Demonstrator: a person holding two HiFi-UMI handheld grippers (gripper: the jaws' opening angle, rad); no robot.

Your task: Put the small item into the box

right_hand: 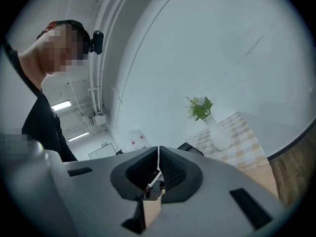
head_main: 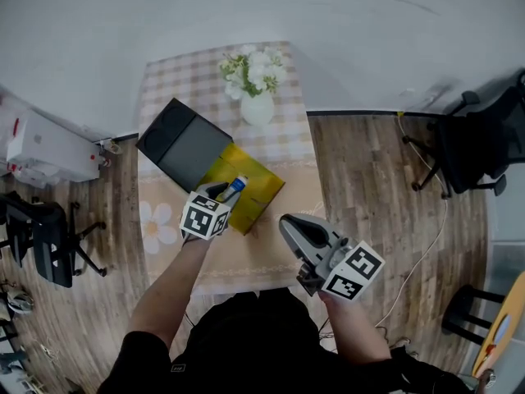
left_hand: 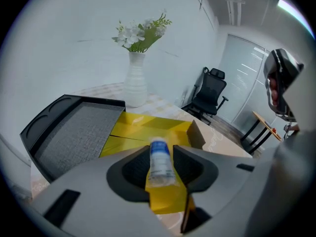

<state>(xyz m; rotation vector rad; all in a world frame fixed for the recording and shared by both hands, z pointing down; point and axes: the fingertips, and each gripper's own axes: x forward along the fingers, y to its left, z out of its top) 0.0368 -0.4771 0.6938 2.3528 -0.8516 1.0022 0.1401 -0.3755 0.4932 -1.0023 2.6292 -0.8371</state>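
Note:
A small clear bottle point(left_hand: 160, 166) with a blue-and-white label lies between the jaws of my left gripper point(left_hand: 162, 151), right above the open yellow box point(left_hand: 148, 129). The bottle looks blurred while the jaws look sharp, and the pads stand just off its sides. In the head view the left gripper point(head_main: 225, 191) hangs over the yellow box point(head_main: 256, 189), with the bottle point(head_main: 235, 187) poking out of its front. My right gripper point(head_main: 289, 225) is held back near my body, off the box. Its jaws point(right_hand: 158, 152) are shut with nothing between them.
The box's black lid point(head_main: 182, 142) lies open to the left of the box on the checked tablecloth point(head_main: 289, 148). A white vase of flowers point(head_main: 257, 103) stands behind the box. Office chairs stand on the wooden floor at right point(head_main: 476, 142) and left point(head_main: 41, 236).

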